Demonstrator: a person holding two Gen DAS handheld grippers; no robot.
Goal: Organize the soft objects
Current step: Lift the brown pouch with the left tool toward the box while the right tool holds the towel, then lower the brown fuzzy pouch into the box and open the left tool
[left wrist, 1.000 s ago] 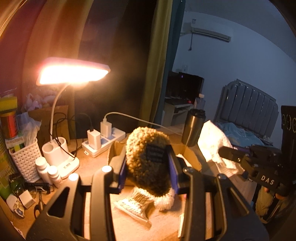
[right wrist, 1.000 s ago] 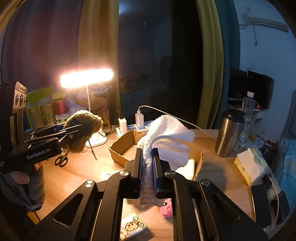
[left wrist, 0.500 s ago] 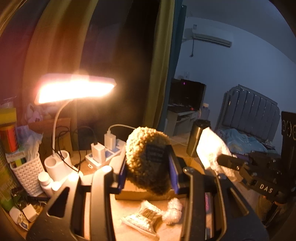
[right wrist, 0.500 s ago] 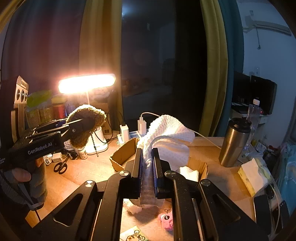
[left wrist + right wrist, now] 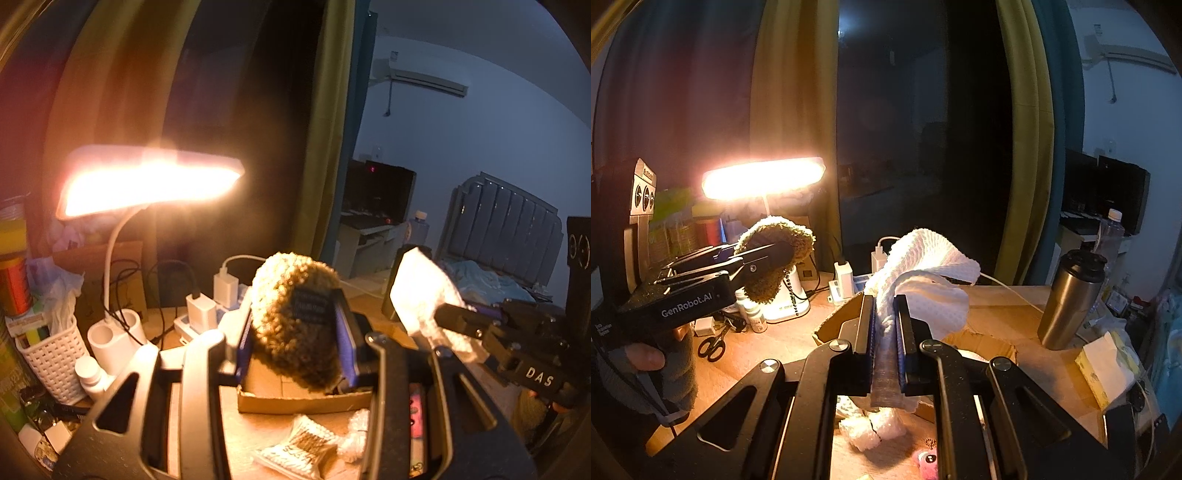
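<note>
My left gripper (image 5: 293, 325) is shut on a brown fuzzy plush (image 5: 291, 314), held up above an open cardboard box (image 5: 303, 400). From the right wrist view the same left gripper (image 5: 779, 254) and brown fuzzy plush (image 5: 775, 240) hang at the left, with a hand (image 5: 646, 356) on the handle. A white waffle cloth (image 5: 923, 273) is pinched between the pads of my right gripper (image 5: 884, 306), draped over the cardboard box (image 5: 834, 325). That cloth (image 5: 424, 295) and right gripper (image 5: 448, 317) show at the right of the left wrist view. Small white bundles (image 5: 354, 435) and a pink toy (image 5: 927, 461) lie on the desk.
A lit desk lamp (image 5: 147, 181) glares at the left, over a white basket (image 5: 55, 354), bottles (image 5: 88, 373) and a power strip with chargers (image 5: 207, 314). Scissors (image 5: 713, 345) lie at the left. A steel tumbler (image 5: 1071, 295) and tissue pack (image 5: 1108, 362) stand at the right.
Both grippers have drawn back and slightly up from the box with their loads still held; the box and lamp look farther off, and more desk with small bundles shows below.
</note>
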